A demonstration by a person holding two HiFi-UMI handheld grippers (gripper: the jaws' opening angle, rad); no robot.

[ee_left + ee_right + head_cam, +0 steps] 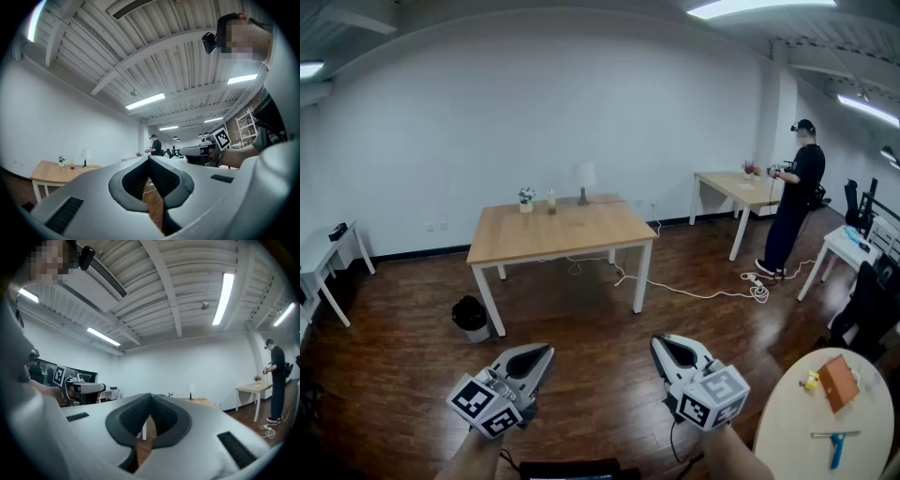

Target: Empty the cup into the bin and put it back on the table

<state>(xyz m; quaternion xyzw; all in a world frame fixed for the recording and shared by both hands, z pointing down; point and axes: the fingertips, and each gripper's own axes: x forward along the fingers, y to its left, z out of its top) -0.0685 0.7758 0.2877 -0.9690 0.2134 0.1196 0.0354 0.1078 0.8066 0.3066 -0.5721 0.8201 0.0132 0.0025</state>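
Head view is showing what is most likely the cup (550, 201), a small pale thing standing at the far edge of the wooden table (572, 234), between a little potted plant (526, 198) and a lamp (583, 180). It is too small to be sure. The black bin (471, 317) is sitting on the floor just beside the table's near left leg. You are holding the left gripper (546, 353) and the right gripper (659, 344) well short of the table, both clenched tip to tip with nothing between the jaws. By my reading you are only starting: nothing is lifted or emptied yet, so the approach, the pick, the tipping into the bin and the setting back are all waiting.
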